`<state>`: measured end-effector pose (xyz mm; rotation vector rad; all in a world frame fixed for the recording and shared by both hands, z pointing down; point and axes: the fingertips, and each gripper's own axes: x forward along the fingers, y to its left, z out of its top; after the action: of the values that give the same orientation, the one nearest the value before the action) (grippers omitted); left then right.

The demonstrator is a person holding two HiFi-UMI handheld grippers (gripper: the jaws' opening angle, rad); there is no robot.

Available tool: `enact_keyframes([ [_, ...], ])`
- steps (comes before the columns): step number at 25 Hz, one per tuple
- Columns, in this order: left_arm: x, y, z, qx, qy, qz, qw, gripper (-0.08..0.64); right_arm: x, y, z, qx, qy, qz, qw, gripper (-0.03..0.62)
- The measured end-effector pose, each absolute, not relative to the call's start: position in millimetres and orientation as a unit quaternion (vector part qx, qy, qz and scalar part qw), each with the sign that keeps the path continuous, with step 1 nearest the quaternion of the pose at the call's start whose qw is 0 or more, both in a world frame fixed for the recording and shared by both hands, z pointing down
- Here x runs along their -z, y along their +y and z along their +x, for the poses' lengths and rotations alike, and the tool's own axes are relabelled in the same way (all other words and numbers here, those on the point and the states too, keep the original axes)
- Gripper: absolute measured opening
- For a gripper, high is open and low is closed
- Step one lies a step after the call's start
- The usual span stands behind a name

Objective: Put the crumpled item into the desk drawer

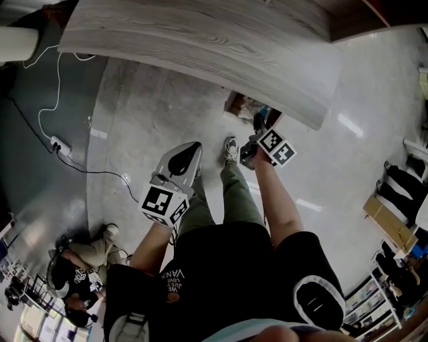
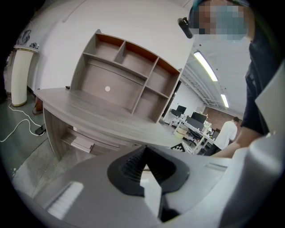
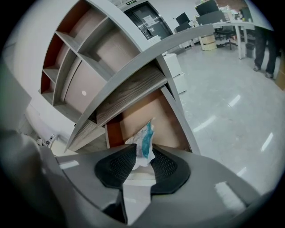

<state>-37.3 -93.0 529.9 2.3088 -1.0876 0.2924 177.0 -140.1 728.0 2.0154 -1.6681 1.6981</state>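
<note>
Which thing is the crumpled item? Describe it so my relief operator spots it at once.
Find the grey wooden desk and the open drawer under its top. Seen against that drawer's bare brown inside, the crumpled wrapper sticks up between the black pads of the right claw. It is white with a teal streak, the only creased, coloured thing there.

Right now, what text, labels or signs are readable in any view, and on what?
"VANS": on the black shirt, upside down in the head view; the smaller print beside it is unreadable.
Too small to read: green sign above the door.
Blurred: notices on that door.
No legible words: teal print on the crumpled item.
Patterns only, no letters: marker cubes.
</note>
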Motion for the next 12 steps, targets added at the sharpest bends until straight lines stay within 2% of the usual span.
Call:
enact_keyframes([
  [11,-534.6,-86.2,-35.5,-0.110,-0.401,0.862,0.291,0.054,-729.2,-137.9,181.7,-0.544,-0.526,0.654,0.010,0.097],
  [12,-534.7,-85.8,-35.1,-0.110,-0.401,0.862,0.291,0.054,-729.3,-138.2,181.6,-0.544,-0.527,0.653,0.010,0.116],
])
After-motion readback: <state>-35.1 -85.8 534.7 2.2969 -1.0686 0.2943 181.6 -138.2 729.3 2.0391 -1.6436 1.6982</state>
